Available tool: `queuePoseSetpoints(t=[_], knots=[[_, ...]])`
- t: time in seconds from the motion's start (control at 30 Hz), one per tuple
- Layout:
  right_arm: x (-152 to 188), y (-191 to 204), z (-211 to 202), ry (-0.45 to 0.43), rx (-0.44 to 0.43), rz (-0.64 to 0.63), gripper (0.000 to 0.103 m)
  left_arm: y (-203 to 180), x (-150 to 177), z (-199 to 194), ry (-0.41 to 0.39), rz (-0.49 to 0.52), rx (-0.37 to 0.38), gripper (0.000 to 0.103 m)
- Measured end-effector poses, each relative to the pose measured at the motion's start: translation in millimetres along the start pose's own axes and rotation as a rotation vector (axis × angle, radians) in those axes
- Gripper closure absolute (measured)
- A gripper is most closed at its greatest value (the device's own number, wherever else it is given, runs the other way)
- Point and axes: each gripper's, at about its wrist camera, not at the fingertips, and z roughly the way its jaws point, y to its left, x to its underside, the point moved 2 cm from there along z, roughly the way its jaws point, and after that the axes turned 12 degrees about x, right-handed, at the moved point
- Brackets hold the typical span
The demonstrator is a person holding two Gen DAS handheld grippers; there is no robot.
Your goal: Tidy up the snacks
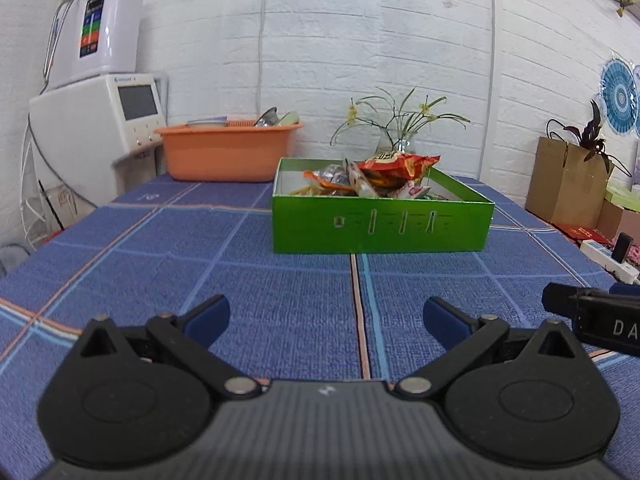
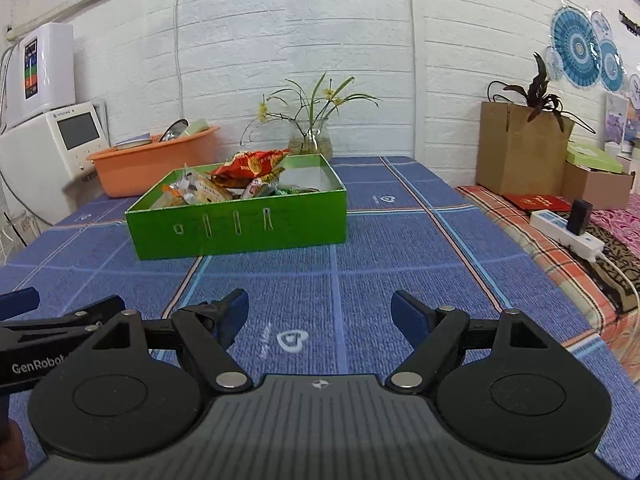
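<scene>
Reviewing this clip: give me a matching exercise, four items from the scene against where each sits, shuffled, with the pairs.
Items:
1. snack packets
2. orange basin
3. glass vase
4. brown paper bag

Places:
A. behind the green box, by the wall
B. off the table's right side
C. far left of the table
D. inside the green box

Pairs: 1-D, 2-C, 3-A, 4-B

Glossy green cardboard box [image 1: 380, 226] holds shiny crinkled foil snack packets [image 1: 396, 168]; woven matt blue tablecloth [image 1: 280, 320]; smooth orange plastic basin [image 1: 228, 152].
</scene>
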Motion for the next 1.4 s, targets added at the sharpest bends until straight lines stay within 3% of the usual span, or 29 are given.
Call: queuePoseSetpoints(t=[0.1, 0.3, 0.43, 0.67, 0.97, 1.2, 1.4], knots=[[4, 0, -8, -0.021, -0.003, 0.007, 0.0, -2, 5, -6, -0.003, -0.033, -0.012, 0.0], [7, -3, -16, -0.066, -0.054, 0.043, 0.0, -10, 6, -9, 0.052, 0.012, -0.037, 0.0], [9, -5, -18, -0.07, -0.02, 0.047, 0.0, -17, 8, -9, 0.078, 0.064, -0.041, 0.0], [11, -8, -20, -0.07, 0.021, 0.048, 0.0, -29, 16, -8, 0.128, 0.106, 0.016, 0.0], [14, -10, -22, -0.065, 0.028, 0.049, 0.0, -30, 20, -5, 0.164, 0.116, -0.009, 0.0], [15, -10, -20, -0.061, 0.03, 0.056, 0.0, -32, 20, -4, 0.165, 0.146, -0.077, 0.0], [16, -8, -21, -0.07, 0.03, 0.039, 0.0, -36, 23, -2, 0.18, 0.15, -0.017, 0.0]])
